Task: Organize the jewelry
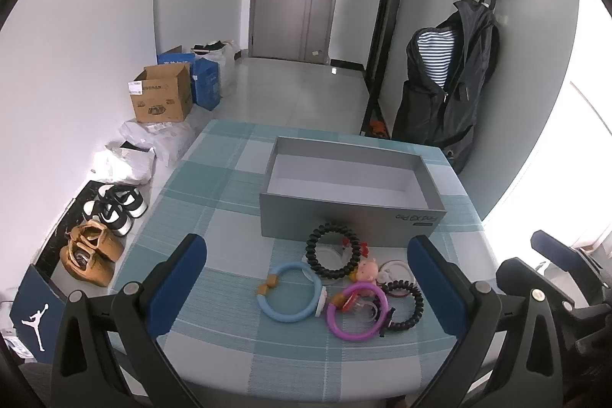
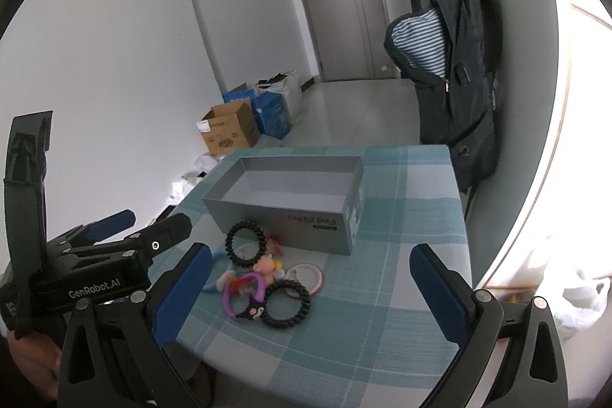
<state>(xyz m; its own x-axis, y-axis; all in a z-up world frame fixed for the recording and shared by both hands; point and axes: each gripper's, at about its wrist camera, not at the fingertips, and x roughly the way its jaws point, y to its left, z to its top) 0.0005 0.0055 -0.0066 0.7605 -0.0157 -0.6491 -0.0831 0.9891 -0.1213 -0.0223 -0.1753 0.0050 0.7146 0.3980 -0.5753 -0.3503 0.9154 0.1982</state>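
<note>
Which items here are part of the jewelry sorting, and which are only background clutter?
Part of the job:
- grey box, open and empty
- blue ring
- purple ring
- two black coil bands
- pink doll charm

Just lying about:
- cardboard box
- shoes
- hanging jacket

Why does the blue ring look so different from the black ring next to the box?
The blue ring is smooth and sky blue; the black ring is bumpy like a coiled phone cord. The blue ring lies nearer the camera and carries a small tan bow; the black ring lies right by the grey box with something red on it. Both are round hoops lying flat on the checked tablecloth, and no fingers touch either.
</note>
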